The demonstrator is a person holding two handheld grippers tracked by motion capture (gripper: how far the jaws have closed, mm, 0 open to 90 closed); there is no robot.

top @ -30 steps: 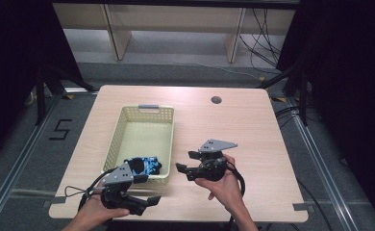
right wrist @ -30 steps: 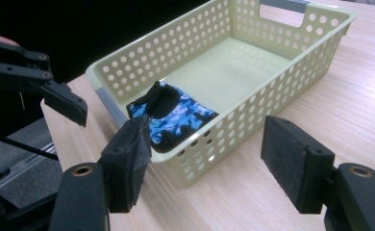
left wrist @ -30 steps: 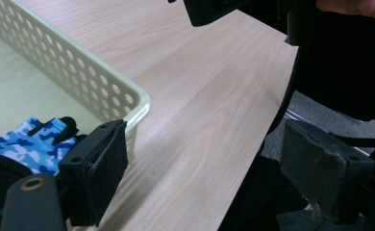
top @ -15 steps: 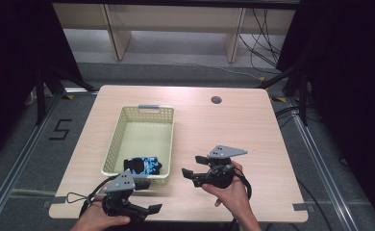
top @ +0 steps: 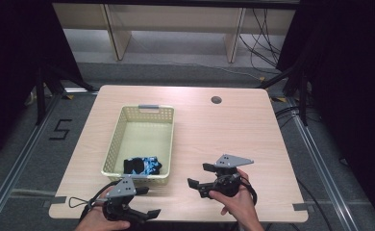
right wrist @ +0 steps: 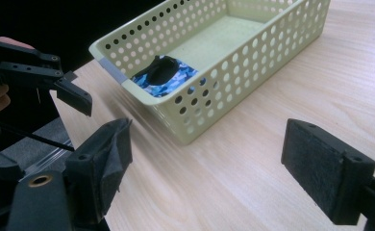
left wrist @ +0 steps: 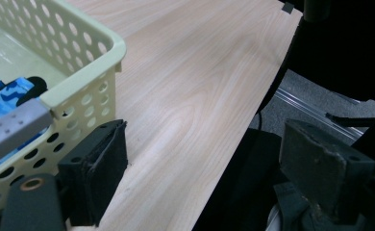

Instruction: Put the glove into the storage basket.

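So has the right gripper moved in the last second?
Yes. The right gripper has drawn back from the basket toward the table's near edge, jaws just opening, nothing between them.

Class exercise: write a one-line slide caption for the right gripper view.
Open right gripper over the wooden table, empty, facing a perforated basket holding blue camouflage cloth.
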